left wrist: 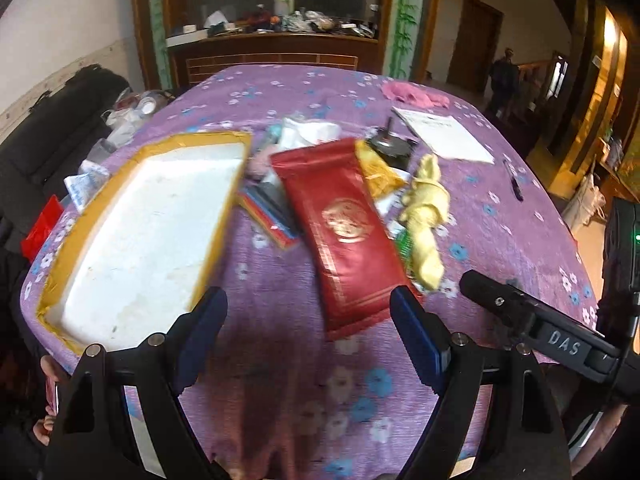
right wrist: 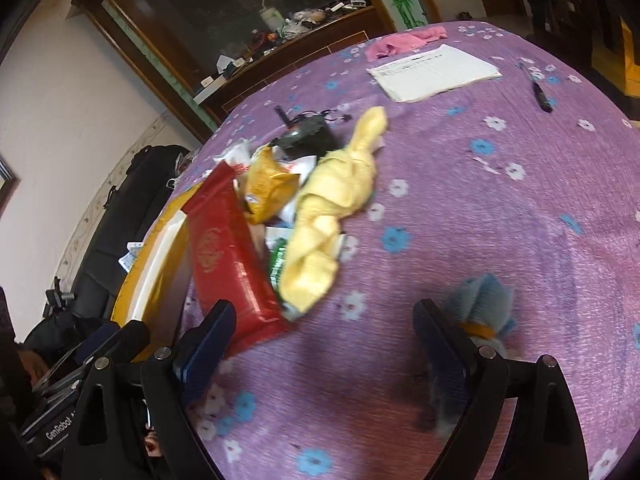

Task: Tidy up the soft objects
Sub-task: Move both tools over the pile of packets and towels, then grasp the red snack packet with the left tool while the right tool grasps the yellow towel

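A twisted yellow cloth (left wrist: 424, 216) (right wrist: 328, 216) lies on the purple flowered tablecloth (left wrist: 280, 288) (right wrist: 480, 208), leaning on a heap beside a red pouch (left wrist: 344, 232) (right wrist: 228, 248). A pink cloth (left wrist: 412, 94) (right wrist: 404, 40) lies at the far edge. A pale blue soft toy (right wrist: 484, 304) lies just right of my right gripper's right finger. My left gripper (left wrist: 308, 312) is open and empty above the cloth, near the red pouch's end. My right gripper (right wrist: 324, 328) is open and empty. An open white box with yellow tape (left wrist: 148, 232) (right wrist: 156, 264) stands at the left.
A yellow snack bag (left wrist: 380, 172) (right wrist: 268, 188), a black device (left wrist: 390, 144) (right wrist: 308, 136), coloured packets (left wrist: 268, 208) and white paper (left wrist: 308, 132) make up the heap. A paper sheet (left wrist: 444, 136) (right wrist: 436, 72) and a pen (left wrist: 514, 180) (right wrist: 538, 90) lie at the far right. A dark sofa (left wrist: 52, 136) stands left.
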`<action>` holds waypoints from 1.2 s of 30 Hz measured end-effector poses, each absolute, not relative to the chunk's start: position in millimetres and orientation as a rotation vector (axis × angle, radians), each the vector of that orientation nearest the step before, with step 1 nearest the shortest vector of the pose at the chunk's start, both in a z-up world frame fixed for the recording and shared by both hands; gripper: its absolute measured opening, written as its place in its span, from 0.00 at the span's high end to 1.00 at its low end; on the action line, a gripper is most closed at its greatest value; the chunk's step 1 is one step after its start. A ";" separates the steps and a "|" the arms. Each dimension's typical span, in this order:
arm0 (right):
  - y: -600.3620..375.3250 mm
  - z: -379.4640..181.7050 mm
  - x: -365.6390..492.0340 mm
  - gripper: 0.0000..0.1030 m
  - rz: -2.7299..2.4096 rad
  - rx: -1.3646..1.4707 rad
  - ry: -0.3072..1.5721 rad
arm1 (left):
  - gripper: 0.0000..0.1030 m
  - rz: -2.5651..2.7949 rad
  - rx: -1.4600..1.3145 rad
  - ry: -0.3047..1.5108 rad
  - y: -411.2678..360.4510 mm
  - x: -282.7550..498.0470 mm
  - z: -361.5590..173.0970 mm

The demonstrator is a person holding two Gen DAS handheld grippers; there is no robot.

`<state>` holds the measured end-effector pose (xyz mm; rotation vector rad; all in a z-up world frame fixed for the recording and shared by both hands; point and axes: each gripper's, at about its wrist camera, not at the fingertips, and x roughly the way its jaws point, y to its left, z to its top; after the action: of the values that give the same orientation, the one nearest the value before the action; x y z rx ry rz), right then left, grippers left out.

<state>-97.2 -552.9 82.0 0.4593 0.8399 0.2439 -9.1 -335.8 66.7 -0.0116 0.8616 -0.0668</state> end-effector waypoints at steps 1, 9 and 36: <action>-554.1 80.2 -98.0 0.12 0.239 0.447 0.839 | 0.19 -0.071 -0.004 0.864 -338.8 -9.9 65.9; -546.3 72.8 -107.0 0.11 0.225 0.350 0.826 | 0.19 -0.074 -0.090 0.871 -333.1 -8.6 55.4; -558.9 83.3 -58.5 0.13 0.290 0.497 0.903 | 0.46 -0.124 -0.184 0.980 -326.6 60.3 24.8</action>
<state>-58.5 -558.9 83.3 0.4973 0.9026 0.2897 60.3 -326.6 24.8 -0.1842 0.9797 -0.1244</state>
